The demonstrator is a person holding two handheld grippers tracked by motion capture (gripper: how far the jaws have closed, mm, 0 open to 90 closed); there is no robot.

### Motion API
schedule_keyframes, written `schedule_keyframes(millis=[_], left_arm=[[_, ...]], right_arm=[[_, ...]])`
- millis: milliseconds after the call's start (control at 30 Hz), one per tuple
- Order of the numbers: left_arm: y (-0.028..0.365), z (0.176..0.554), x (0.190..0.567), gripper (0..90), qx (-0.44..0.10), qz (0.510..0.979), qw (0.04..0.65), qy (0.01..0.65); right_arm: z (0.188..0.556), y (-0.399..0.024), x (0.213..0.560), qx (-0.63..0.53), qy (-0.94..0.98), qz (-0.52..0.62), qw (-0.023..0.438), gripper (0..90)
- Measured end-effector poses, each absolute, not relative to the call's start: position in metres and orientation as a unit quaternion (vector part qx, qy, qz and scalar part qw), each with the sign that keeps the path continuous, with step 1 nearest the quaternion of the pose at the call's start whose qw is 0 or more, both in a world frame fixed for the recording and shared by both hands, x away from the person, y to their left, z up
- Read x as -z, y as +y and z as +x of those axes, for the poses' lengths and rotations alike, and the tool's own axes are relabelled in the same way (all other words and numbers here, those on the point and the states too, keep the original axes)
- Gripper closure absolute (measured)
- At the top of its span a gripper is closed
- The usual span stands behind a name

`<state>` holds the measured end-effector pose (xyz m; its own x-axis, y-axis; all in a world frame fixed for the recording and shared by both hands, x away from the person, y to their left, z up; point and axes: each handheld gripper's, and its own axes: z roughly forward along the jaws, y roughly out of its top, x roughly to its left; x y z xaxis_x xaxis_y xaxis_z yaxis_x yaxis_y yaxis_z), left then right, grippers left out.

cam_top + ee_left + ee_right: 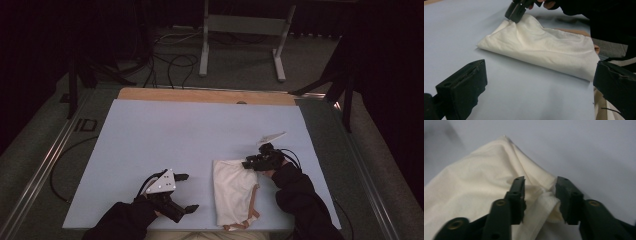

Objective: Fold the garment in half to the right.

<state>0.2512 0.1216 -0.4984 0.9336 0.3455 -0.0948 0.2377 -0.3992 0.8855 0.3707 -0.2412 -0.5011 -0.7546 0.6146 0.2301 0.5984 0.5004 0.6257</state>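
So, quick rundown for you
cloth: your folded cream-white fabric cloth (232, 192) lies on the pale blue table sheet (165, 135), right of centre near your edge
right gripper (540, 197): at the cloth's far corner, a fold bunched between the jaws, can't tell if they're pinching it
left gripper (185, 191): jaws wide apart, holding nothing, resting left of the cloth

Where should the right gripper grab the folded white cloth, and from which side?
On the bunched ridge at the folded white cloth's far right corner, coming from the right edge. There the fabric stands up in a fold between the right gripper's jaws, easier to pinch than the flat middle. The jaws straddle it, not yet pressing.
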Motion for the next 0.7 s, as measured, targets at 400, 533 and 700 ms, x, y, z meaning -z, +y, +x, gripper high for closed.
schedule_keyframes(millis=[400, 533, 700], left_arm=[[0.124, 0.252, 0.499, 0.1, -0.052, 0.832, 0.523, 0.181], [0.125, 0.253, 0.498, 0.2, -0.055, 0.829, 0.525, 0.183], [0.126, 0.253, 0.498, 0.2, -0.056, 0.827, 0.528, 0.186]], right_arm=[[0.37, -0.25, 0.481, -0.384, 0.856, 0.344, 0.035, 86.3], [0.374, -0.257, 0.483, -0.389, 0.848, 0.358, 0.035, 86.1], [0.377, -0.262, 0.493, -0.386, 0.843, 0.373, 0.029, 85.8]])
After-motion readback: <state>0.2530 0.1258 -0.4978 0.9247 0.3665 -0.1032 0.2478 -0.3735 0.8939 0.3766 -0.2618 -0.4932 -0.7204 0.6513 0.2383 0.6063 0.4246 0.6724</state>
